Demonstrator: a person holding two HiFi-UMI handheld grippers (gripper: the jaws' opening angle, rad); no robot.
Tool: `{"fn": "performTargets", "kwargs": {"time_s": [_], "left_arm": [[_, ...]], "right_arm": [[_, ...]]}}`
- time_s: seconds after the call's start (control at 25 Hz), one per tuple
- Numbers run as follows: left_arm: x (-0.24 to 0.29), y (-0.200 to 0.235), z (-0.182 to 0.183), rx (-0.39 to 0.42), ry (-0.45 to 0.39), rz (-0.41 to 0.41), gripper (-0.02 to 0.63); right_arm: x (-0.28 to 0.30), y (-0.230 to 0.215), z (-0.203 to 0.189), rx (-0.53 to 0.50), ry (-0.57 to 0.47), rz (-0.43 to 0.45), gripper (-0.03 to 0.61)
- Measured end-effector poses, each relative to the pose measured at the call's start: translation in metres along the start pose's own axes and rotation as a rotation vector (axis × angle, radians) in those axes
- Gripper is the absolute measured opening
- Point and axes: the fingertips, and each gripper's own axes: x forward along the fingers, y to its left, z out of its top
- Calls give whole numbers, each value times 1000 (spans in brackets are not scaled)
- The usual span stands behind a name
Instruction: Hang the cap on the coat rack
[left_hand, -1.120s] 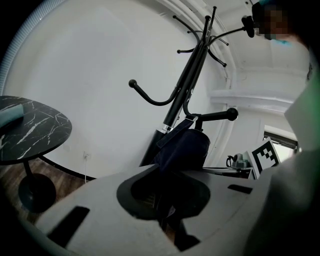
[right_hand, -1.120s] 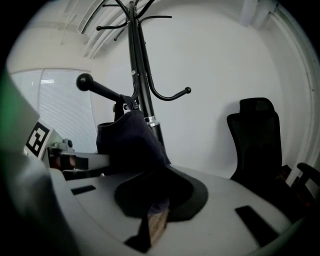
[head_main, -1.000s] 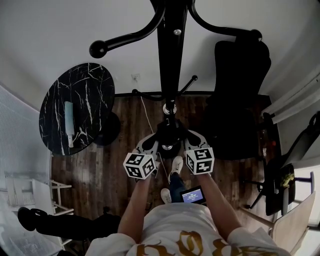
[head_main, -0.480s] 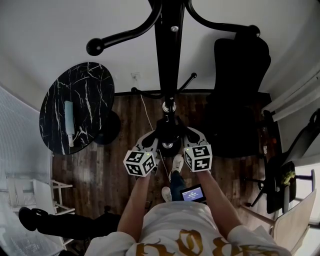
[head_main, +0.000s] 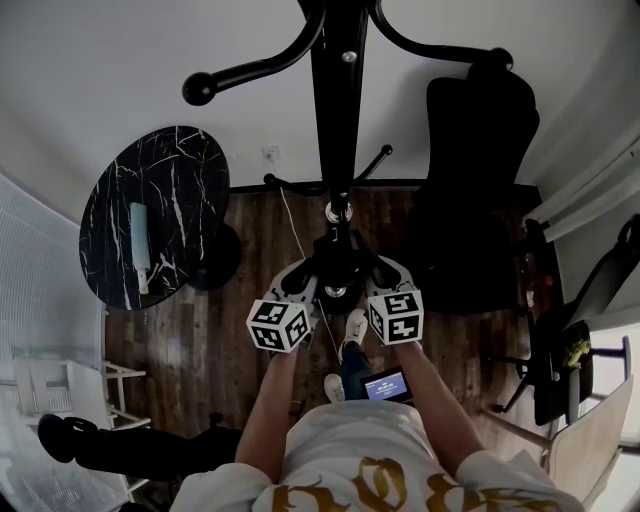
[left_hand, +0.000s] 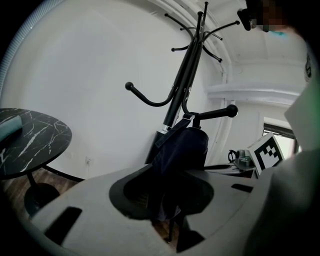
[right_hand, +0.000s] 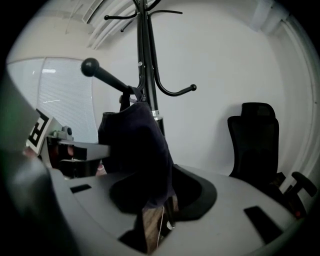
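Cap (left_hand: 182, 147) hangs inside just-opened jaws of left claw (head_main: 297, 285) and right claw (head_main: 383, 277).

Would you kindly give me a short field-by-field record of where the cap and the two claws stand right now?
cap: dark cap, hanging from a ball-tipped hook of the coat rack
left claw: jaws have just been opening; cap's lower edge between them
right claw: jaws have just been opening and stand apart; cap's lower edge hangs between them
nearby: round marble-patterned table; black office chair
task state: cap on the hook, claws not yet drawn away
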Motion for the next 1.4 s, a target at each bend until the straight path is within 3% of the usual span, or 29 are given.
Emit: {"fn": "performTargets", "kwargs": {"time_s": [0.2,0.52,0.6,0.72,0.8,0.88,1.08,1.24,1.4], "left_arm": [[-14,6,3,-2,-30,26,170],[-43,1,16,-32,-120,29,178],[-52,-5,23,-15,-152,46,163],[-59,-19,31,105,-154,42,122],[-62,-25,38,176,-153,38,85],[-68,-29,47,196,-176,45,49],[-84,-30,61,183,-189,107,21],[-96,-34,68,176,-203,125,20],[-103,-41,63,81,-177,94,20]], "right_arm": [[-8,2,1,12,-4,-6,118],[-28,6,4,66,-37,-31,120],[-36,10,6,78,-52,-41,120],[-50,12,11,73,-94,-75,110],[-60,10,17,52,-133,-115,58],[-68,10,22,38,-158,-135,31],[-84,23,42,121,-241,-21,12],[-93,36,51,22,-249,-4,12],[-105,50,60,-8,-286,21,11]]}}
